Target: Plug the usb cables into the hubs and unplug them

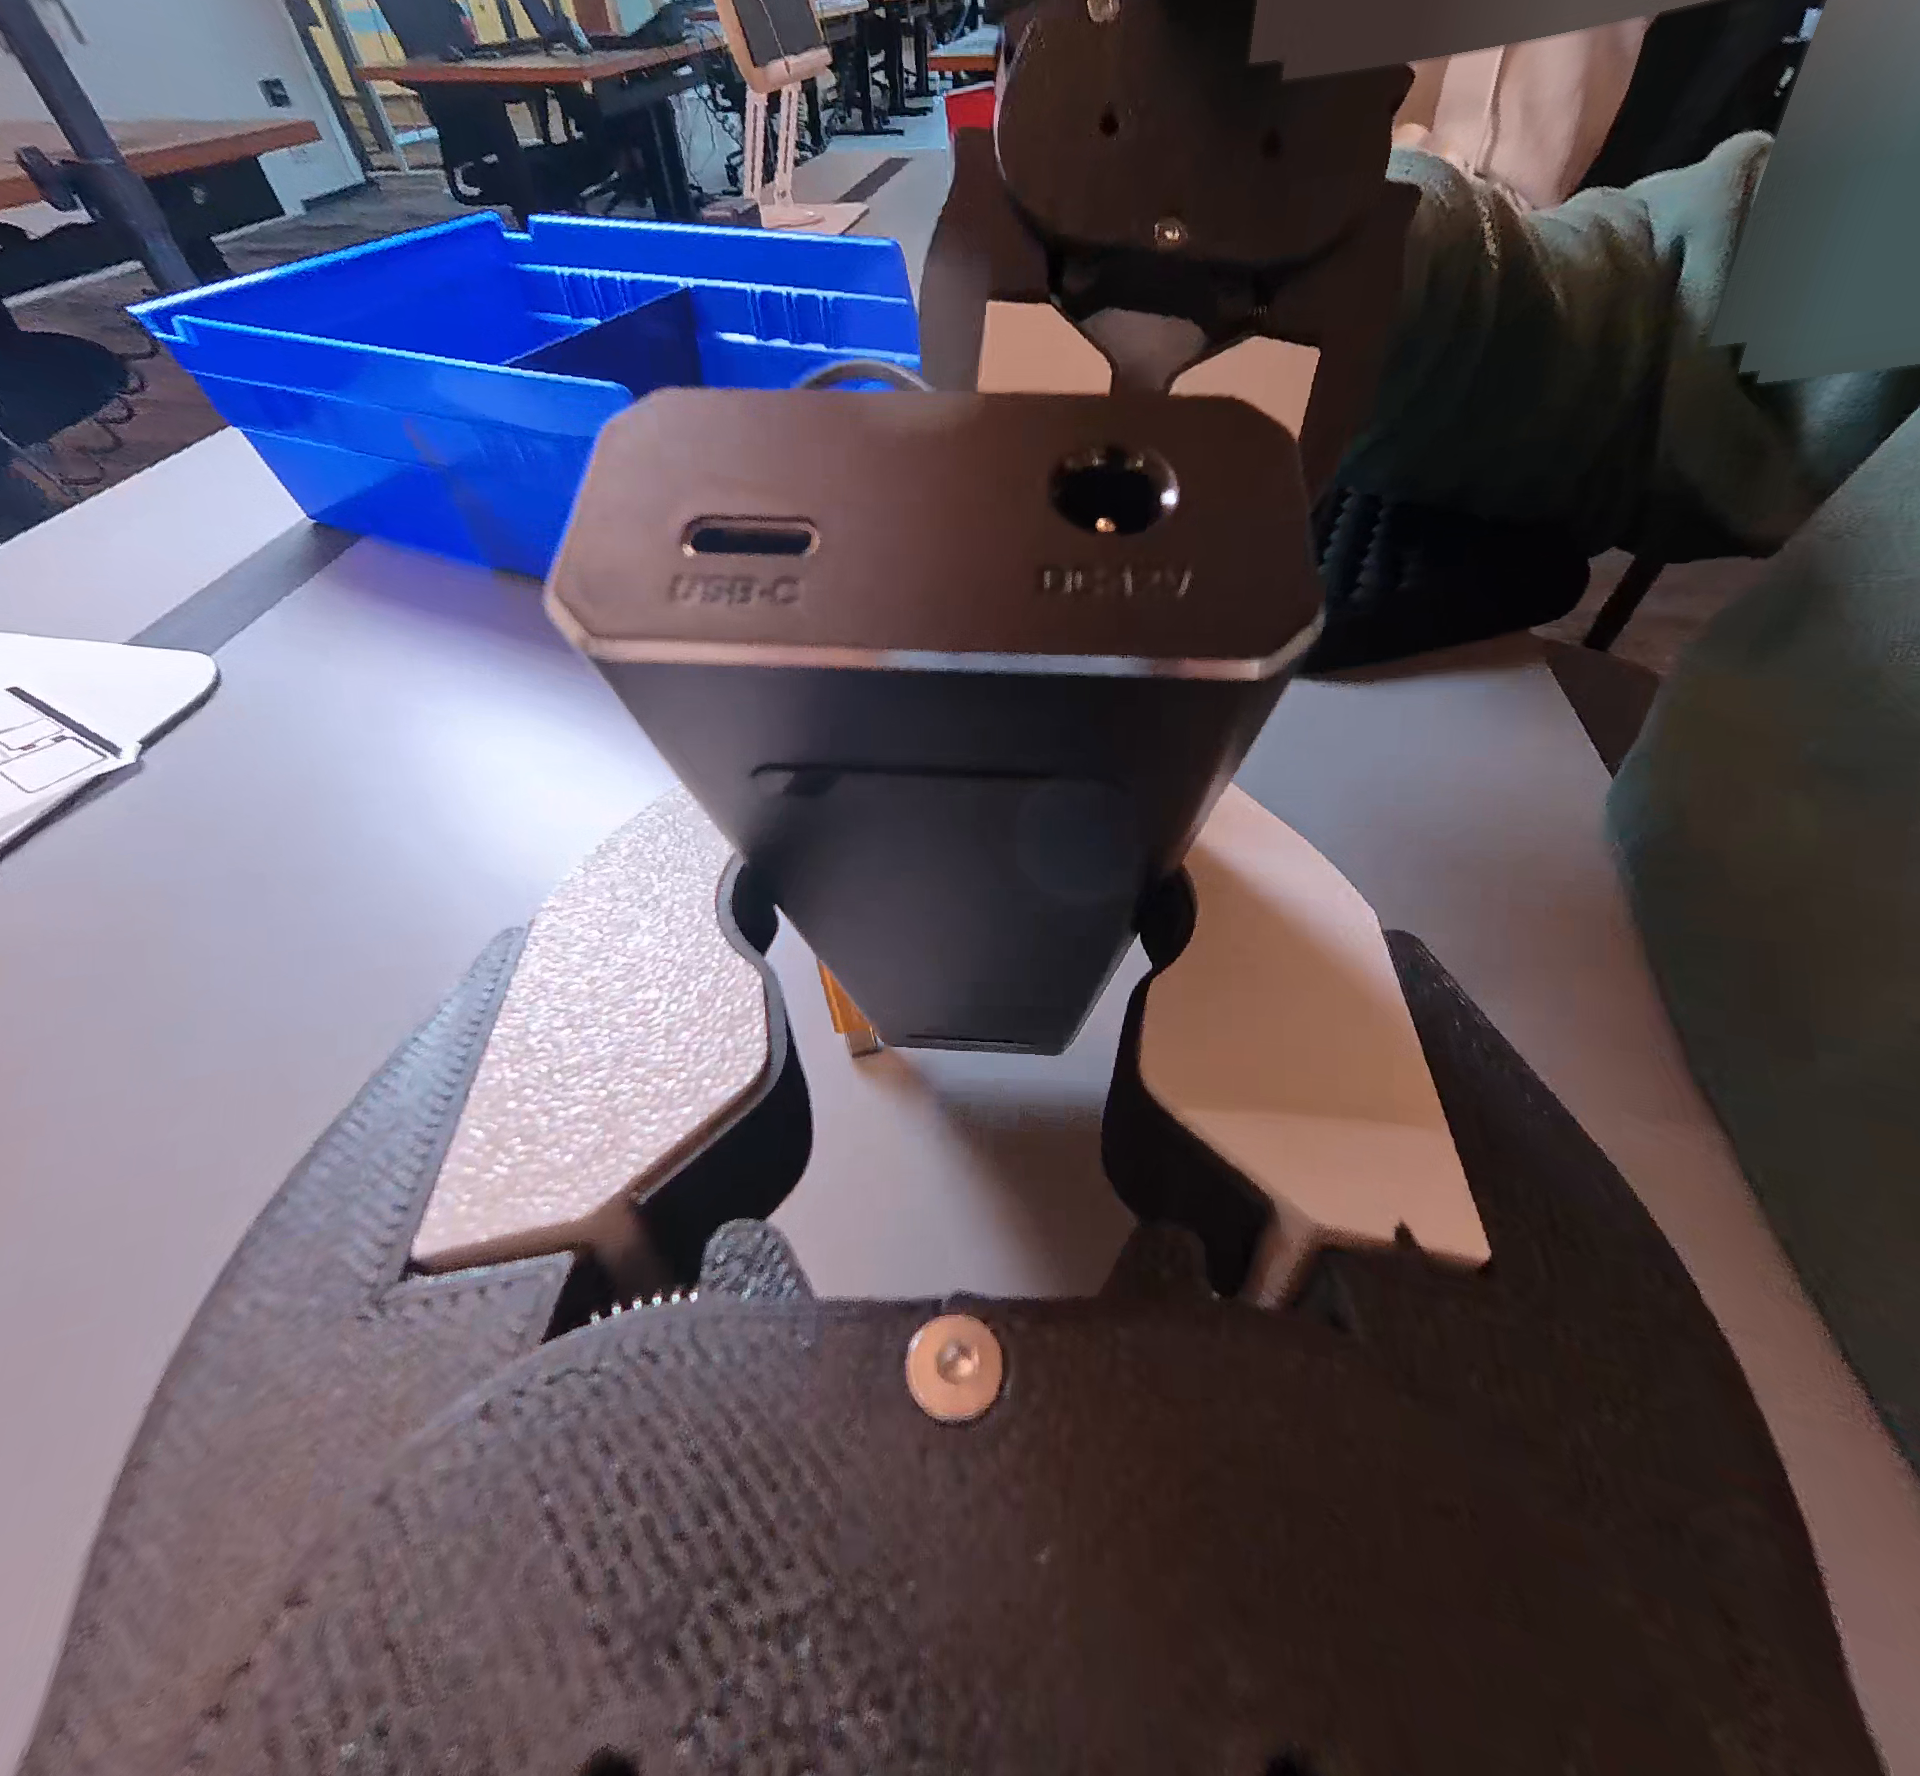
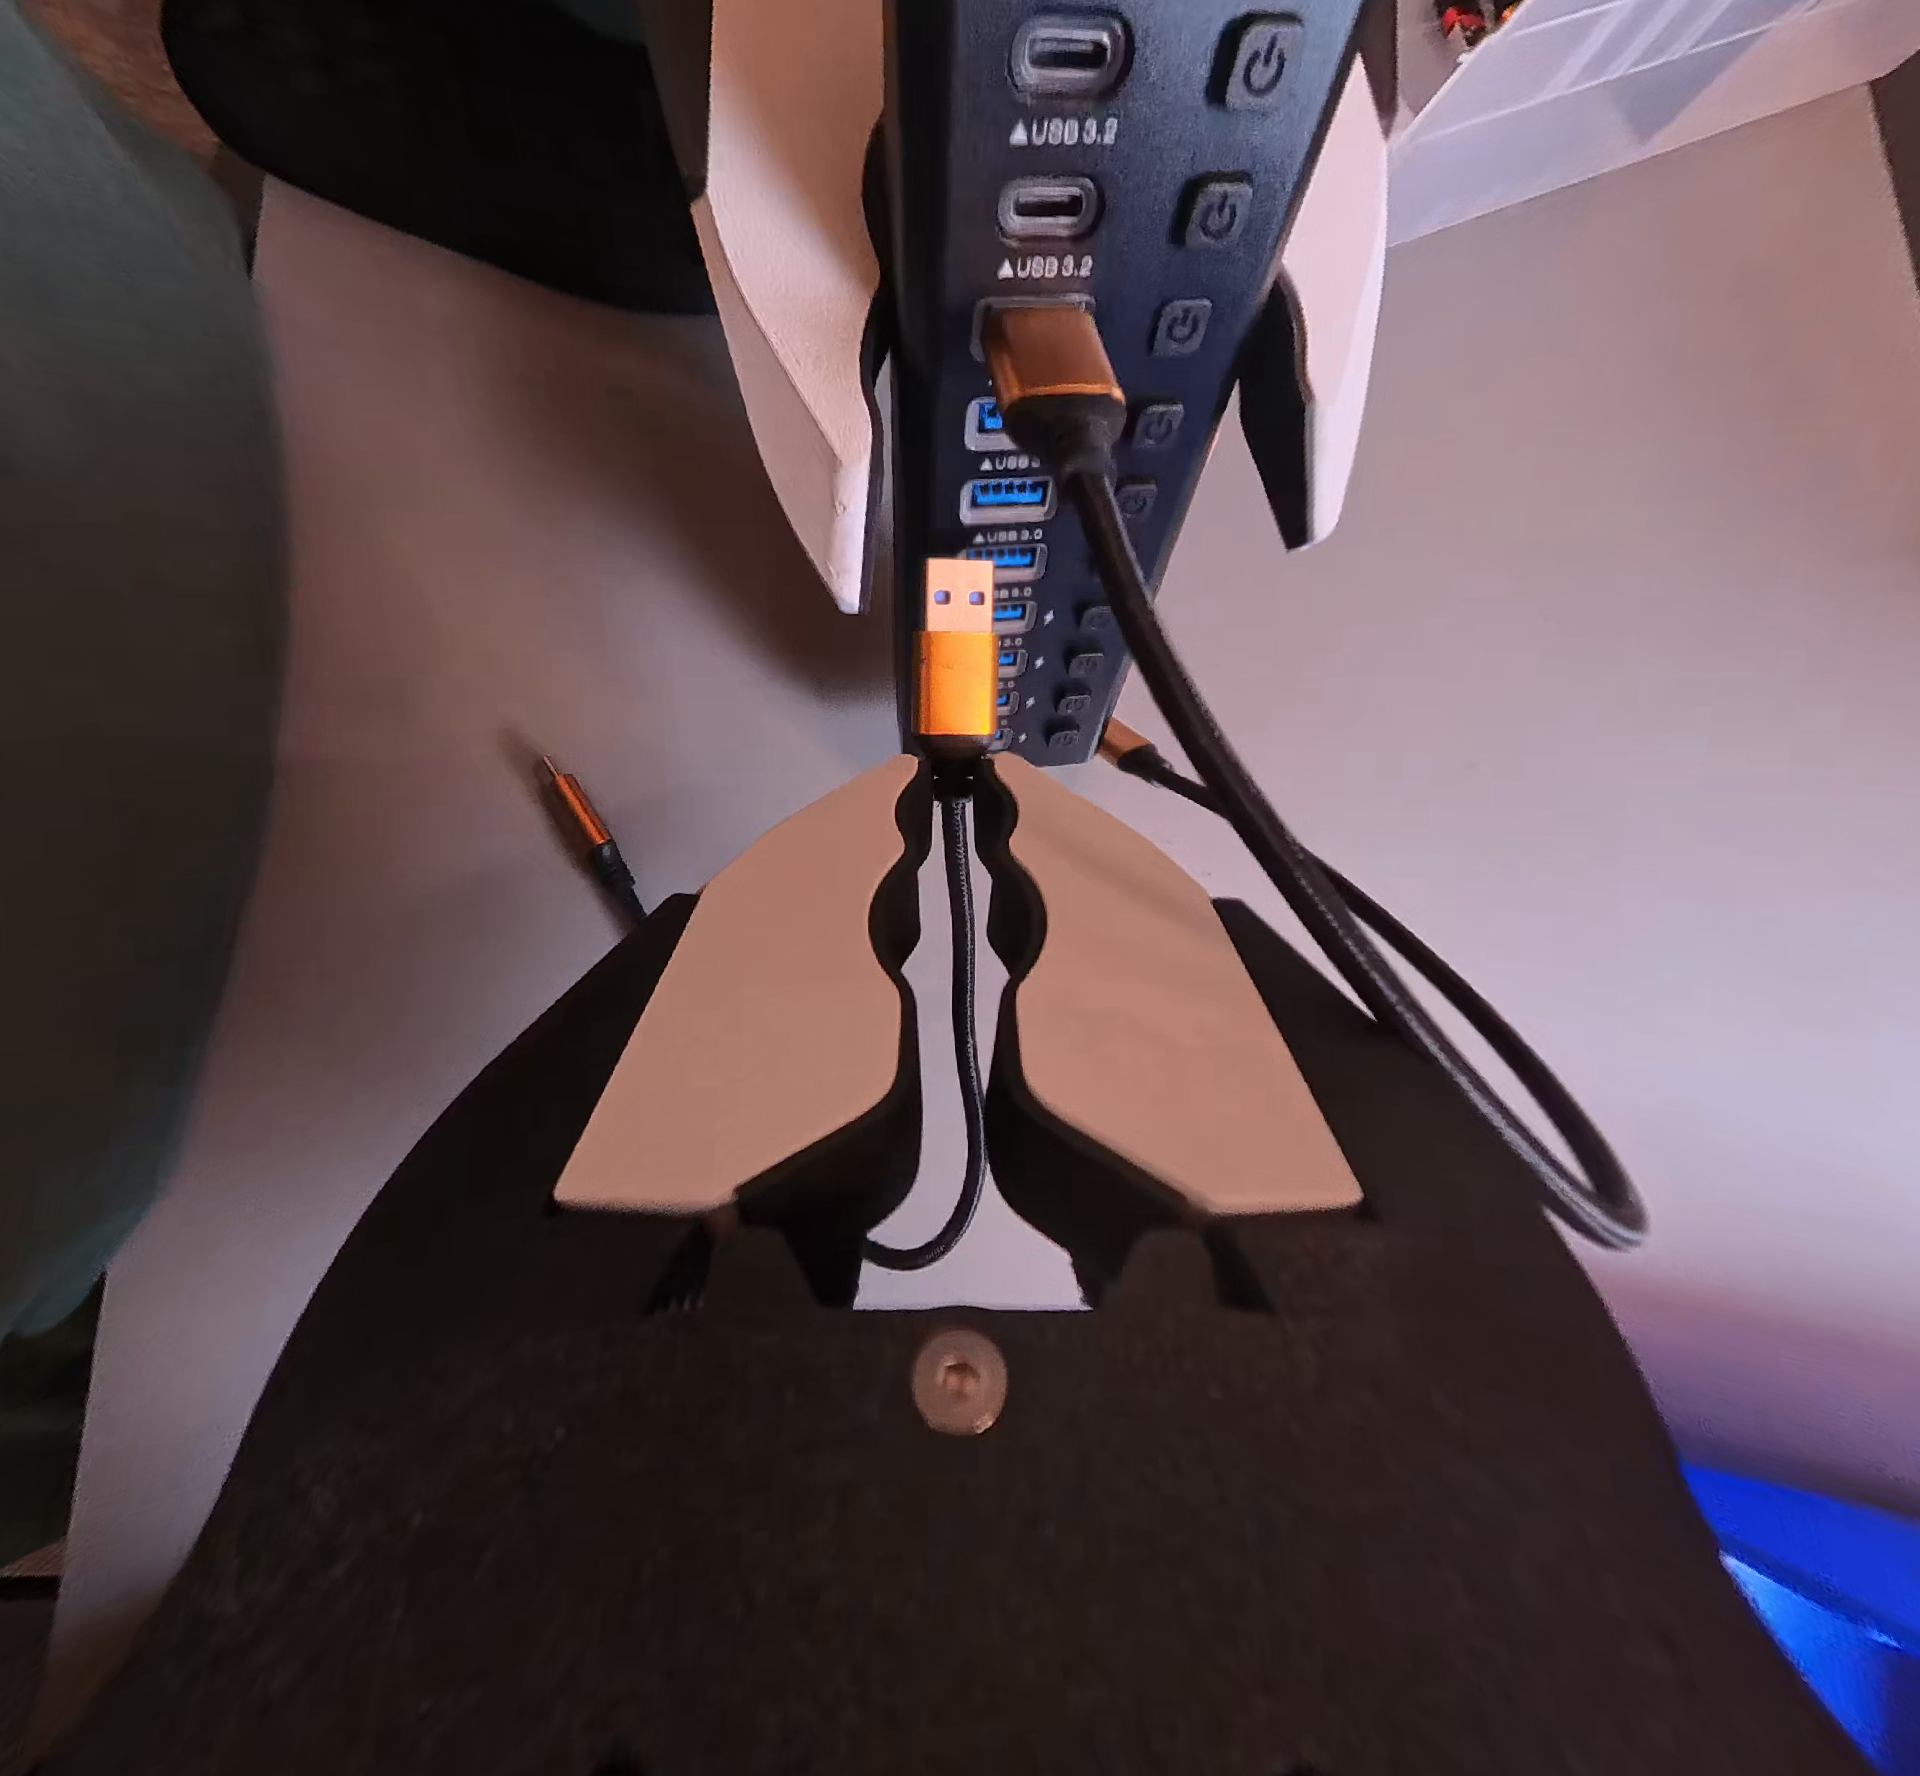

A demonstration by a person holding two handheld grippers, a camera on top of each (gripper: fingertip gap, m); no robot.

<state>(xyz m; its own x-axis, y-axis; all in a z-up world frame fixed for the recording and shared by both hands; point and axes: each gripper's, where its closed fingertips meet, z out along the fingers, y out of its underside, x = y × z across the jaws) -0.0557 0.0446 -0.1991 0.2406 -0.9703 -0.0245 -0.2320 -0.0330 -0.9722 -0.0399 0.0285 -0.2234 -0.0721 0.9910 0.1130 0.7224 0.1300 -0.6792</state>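
My left gripper (image 1: 956, 916) is shut on a dark metal USB hub (image 1: 935, 687) and holds it above the grey table, its end face with two sockets turned to the camera. In the right wrist view the hub (image 2: 1143, 199) shows its row of ports and power buttons, with the left gripper's white fingers (image 2: 810, 324) on both sides. One orange USB plug (image 2: 1049, 365) sits in a port, and its black braided cable (image 2: 1455, 1051) loops to the right. My right gripper (image 2: 954, 776) is shut on the cable just behind a second orange USB-A plug (image 2: 951, 677), which points along the hub's left edge, outside any port.
A blue bin (image 1: 468, 396) stands on the table behind the hub. A white sheet (image 1: 62, 729) lies at the left. A loose orange cable end (image 2: 577, 812) lies on the table. A clear plastic box (image 2: 1662, 33) is at the upper right. A person's green sleeve (image 1: 1558, 355) is at the right. The tips of both grippers are at nearly the same place.
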